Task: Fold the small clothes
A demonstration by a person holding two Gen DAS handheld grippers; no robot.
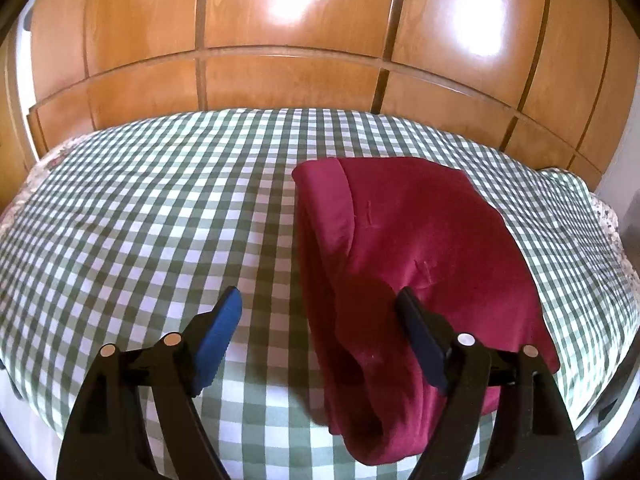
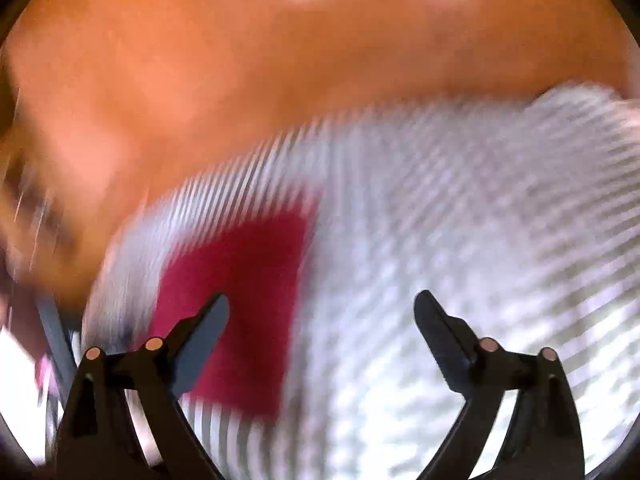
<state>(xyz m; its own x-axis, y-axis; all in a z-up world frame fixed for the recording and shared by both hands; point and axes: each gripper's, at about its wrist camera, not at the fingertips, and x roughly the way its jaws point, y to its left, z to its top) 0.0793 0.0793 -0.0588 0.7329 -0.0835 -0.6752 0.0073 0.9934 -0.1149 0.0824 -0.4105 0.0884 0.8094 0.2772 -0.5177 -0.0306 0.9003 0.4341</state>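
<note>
— Two grippers show, one per wrist view. Start with the left gripper: how do its jaws stand?

— Spread wide, with nothing clamped. One blue pad hangs over the checked cloth; the other finger sits in front of the garment, and I cannot tell whether it touches the fabric. The garment's folded left edge runs through the gap between the fingers.

— Where does the garment lie?

— On the bed, right of the middle, reaching from the near edge towards the far edge. It is dark red, folded into a long shape, with a rolled fold along its left side. Its near end droops a little over the near edge.

— And behind the bed?

— Glossy wooden panels, just past the far edge.

— What about the right gripper?

— That view is badly blurred. Even so, its fingers stand well apart and nothing sits between them. The garment appears as a red patch behind the left finger, on the checked cloth; contact cannot be judged.
</note>
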